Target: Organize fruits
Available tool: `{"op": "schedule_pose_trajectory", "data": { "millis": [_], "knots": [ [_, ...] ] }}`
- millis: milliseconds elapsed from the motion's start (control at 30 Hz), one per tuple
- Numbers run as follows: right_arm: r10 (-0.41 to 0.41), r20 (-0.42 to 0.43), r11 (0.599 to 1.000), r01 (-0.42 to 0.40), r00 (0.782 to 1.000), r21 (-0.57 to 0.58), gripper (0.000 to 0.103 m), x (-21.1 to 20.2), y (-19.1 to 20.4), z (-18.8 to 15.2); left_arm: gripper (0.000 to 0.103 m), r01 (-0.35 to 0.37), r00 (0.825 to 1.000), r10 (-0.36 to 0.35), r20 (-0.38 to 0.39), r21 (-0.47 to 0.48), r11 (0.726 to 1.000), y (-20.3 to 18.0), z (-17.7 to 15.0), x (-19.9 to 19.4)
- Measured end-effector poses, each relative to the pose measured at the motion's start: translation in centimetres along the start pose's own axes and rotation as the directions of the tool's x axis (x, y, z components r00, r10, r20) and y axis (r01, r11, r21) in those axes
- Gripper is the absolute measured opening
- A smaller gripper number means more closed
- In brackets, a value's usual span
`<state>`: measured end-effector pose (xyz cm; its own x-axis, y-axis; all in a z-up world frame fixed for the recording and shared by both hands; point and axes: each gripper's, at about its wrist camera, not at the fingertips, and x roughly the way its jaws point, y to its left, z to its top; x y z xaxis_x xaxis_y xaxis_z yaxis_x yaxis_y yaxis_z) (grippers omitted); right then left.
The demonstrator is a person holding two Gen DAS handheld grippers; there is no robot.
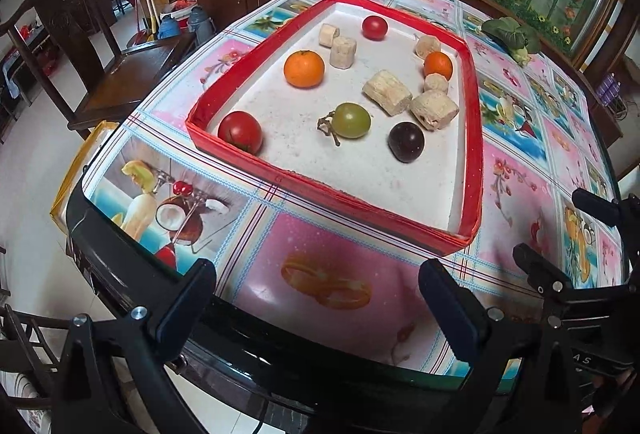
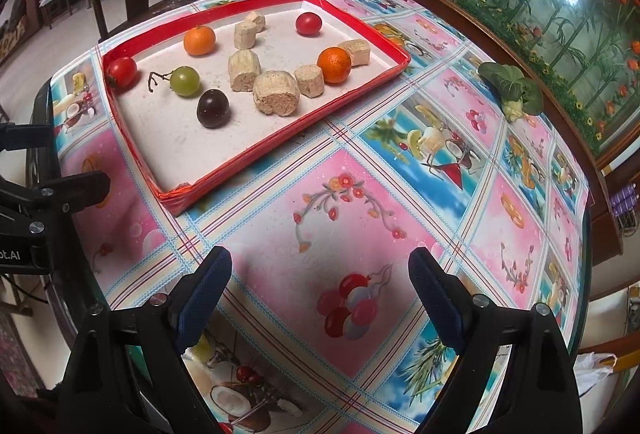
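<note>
Left wrist view: the left gripper [image 1: 316, 304] hangs over the near edge of the table [image 1: 332, 274] with its fingers spread wide and nothing between them. Ahead of it lies a red-rimmed tray [image 1: 475, 137] with a white floor, holding all the fruit. A red tomato [image 1: 240, 132] sits in the near left corner, touching the rim. A green tomato [image 1: 352, 120] with a dry stem lies near the middle, and a dark plum [image 1: 406, 141] rests to its right. A large orange [image 1: 304, 69] is farther back on the left, a smaller orange [image 1: 438, 65] near the right rim, and a small red tomato [image 1: 375, 27] at the far end. Pale cork-like chunks [image 1: 387, 92] lie scattered between them. A leafy green vegetable [image 1: 510, 33] rests on the tablecloth beyond the tray, well apart from it. The right gripper [image 1: 560, 246] shows at the right edge.

Right wrist view: the right gripper [image 2: 320, 292] is likewise wide open and empty, above the patterned cloth and well short of the tray [image 2: 256, 153]. The plum [image 2: 213, 108] is the nearest fruit, with the green tomato [image 2: 185, 81] just behind it. The vegetable [image 2: 512, 85] lies off to the right.
</note>
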<state>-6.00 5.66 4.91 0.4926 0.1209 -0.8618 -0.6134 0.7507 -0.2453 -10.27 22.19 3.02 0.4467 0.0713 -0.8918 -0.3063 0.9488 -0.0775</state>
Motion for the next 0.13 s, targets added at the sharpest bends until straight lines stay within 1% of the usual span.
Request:
{"op": "schedule_pose_trajectory", "data": {
  "millis": [67, 133],
  "knots": [
    [-0.003, -0.001, 1.000, 0.003, 1.000, 0.000, 0.090, 0.02, -0.04, 0.10, 0.102, -0.007, 1.000, 0.007, 0.002, 0.011, 1.000, -0.12, 0.05, -0.06],
    [-0.003, -0.003, 1.000, 0.003, 1.000, 0.002, 0.090, 0.11, -0.12, 0.19, 0.102, 0.002, 1.000, -0.002, -0.007, 0.018, 1.000, -0.23, 0.10, 0.00]
  ]
}}
